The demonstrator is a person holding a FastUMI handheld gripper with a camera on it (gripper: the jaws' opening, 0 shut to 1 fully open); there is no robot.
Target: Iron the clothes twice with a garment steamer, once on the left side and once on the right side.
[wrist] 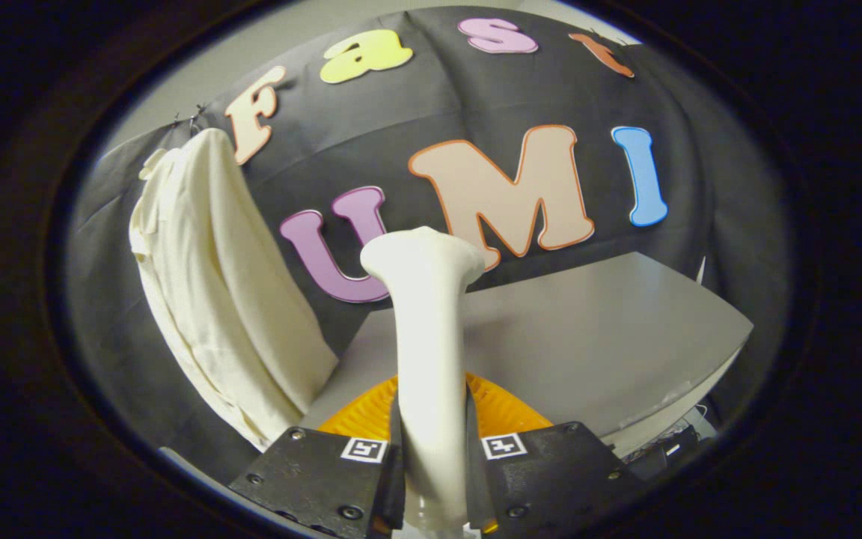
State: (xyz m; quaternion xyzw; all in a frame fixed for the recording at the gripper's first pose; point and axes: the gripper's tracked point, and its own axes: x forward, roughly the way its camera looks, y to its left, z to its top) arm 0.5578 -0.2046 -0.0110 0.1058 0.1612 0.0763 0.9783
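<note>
A: Gripper view, item one: gripper [435, 457], clenched on garment steamer [427, 329] handle, both fingers pressing; head raised, pointing at booth wall.
B: Item two: clothes [214, 299], cream, hanging on wall, left of steamer, apart from head.
A: Item three: orange plate [509, 412] on grey desk [610, 337], under the fingers.
B: Advice, judged: swing left, bring head flat to fabric, draw down slowly along left side; keep grip firm.
</note>
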